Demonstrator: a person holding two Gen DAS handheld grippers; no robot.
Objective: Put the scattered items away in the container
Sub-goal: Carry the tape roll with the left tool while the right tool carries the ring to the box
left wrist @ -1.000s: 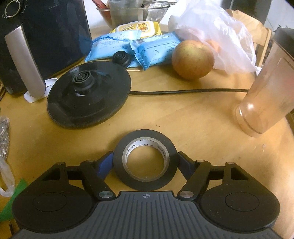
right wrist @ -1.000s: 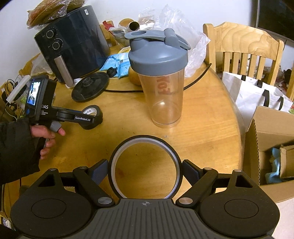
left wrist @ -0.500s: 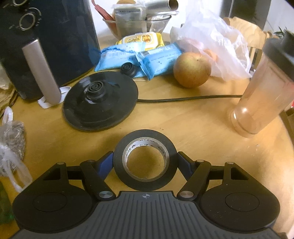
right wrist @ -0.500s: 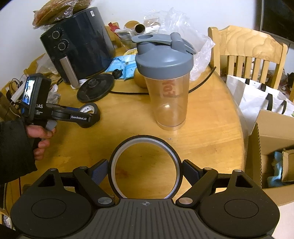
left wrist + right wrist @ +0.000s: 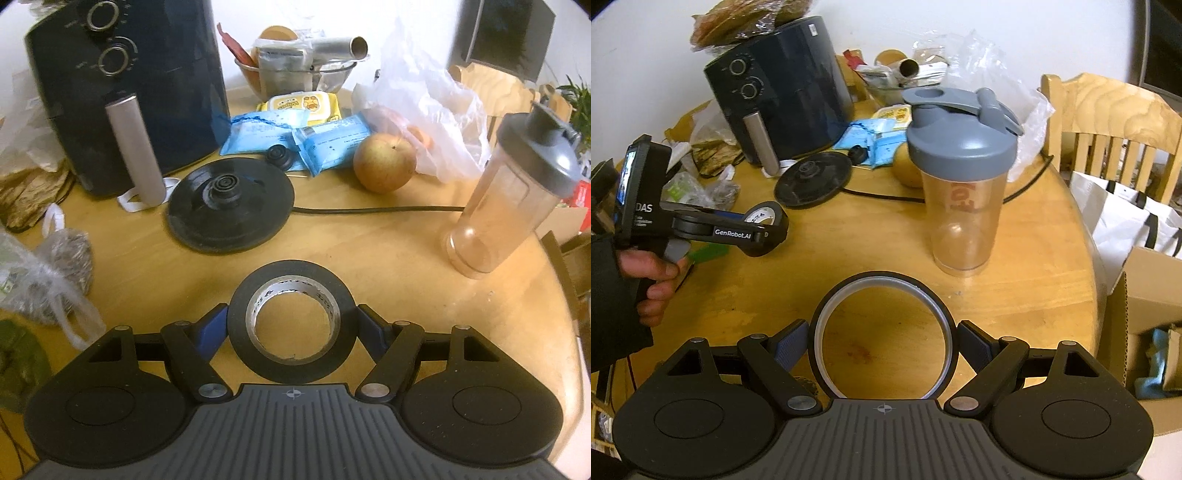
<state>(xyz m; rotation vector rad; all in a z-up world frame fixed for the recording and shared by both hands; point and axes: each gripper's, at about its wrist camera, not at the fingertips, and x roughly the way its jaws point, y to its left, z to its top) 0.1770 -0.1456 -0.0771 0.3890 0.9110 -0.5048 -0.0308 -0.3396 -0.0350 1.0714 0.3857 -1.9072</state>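
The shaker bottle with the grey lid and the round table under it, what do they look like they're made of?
The shaker bottle with the grey lid: probably plastic, with a see-through, slightly cloudy body and a matte moulded grey cap. The round table: wood, by its visible grain and honey colour, with a smooth, faintly glossy finish.

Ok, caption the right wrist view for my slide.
Right gripper grips a thin tape ring above the wooden table.

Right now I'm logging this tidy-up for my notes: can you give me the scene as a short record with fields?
left gripper: shut on thick black tape roll, held above the table
right gripper: shut on thin tape ring
container: open cardboard box, off the table's right edge, in right wrist view
table: round, wooden
still on table: shaker bottle, apple, kettle base, air fryer
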